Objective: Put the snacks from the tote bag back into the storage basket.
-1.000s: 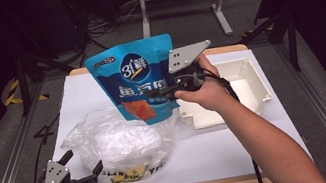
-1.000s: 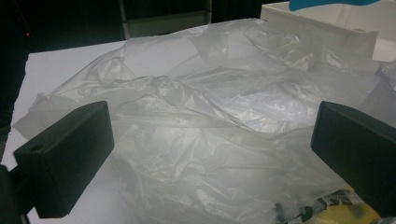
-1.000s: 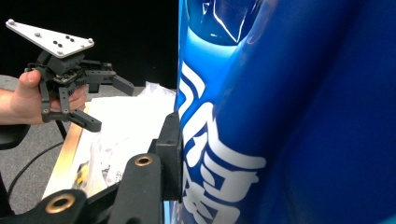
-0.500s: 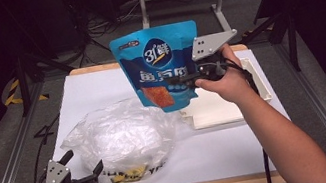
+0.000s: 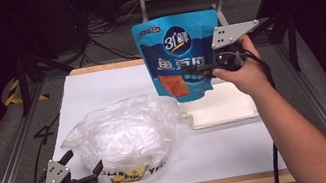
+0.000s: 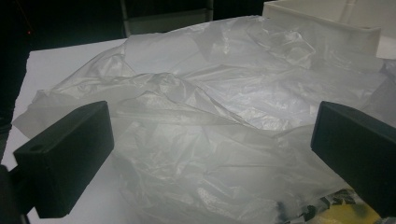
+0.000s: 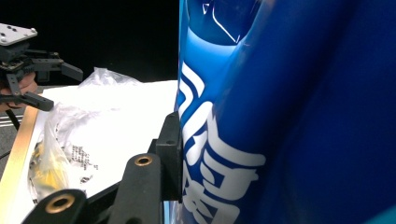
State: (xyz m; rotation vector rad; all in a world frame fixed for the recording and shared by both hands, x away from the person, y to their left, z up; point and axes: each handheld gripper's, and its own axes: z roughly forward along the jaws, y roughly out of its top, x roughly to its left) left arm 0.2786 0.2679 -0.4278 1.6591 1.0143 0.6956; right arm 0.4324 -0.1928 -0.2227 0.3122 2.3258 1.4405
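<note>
Your right gripper (image 5: 198,71) is clenched on one blue snack pouch (image 5: 182,52), gripping it by its right edge and holding it upright in the air. In the right gripper view the pouch's printed face presses right against the black jaw, with white lettering just beyond it. Directly below that gripper and pouch lies one shallow white tray (image 5: 225,108) on the table (image 5: 109,85).

Your left gripper (image 5: 84,174) is released, its two jaws standing wide apart with nothing pinched between them. It sits low at the near left corner of the table. Just ahead of its jaws lies one crumpled clear plastic bag (image 5: 123,134), and in the left gripper view the bag's folds spread between and beyond the two black jaws without either one pressing on it. Yellow and black printing shows at the bag's near edge, close to the right-hand jaw in that view.

The two grippers are well apart, the plastic bag lying between them. The count stands at one pouch, one bag, one tray.
</note>
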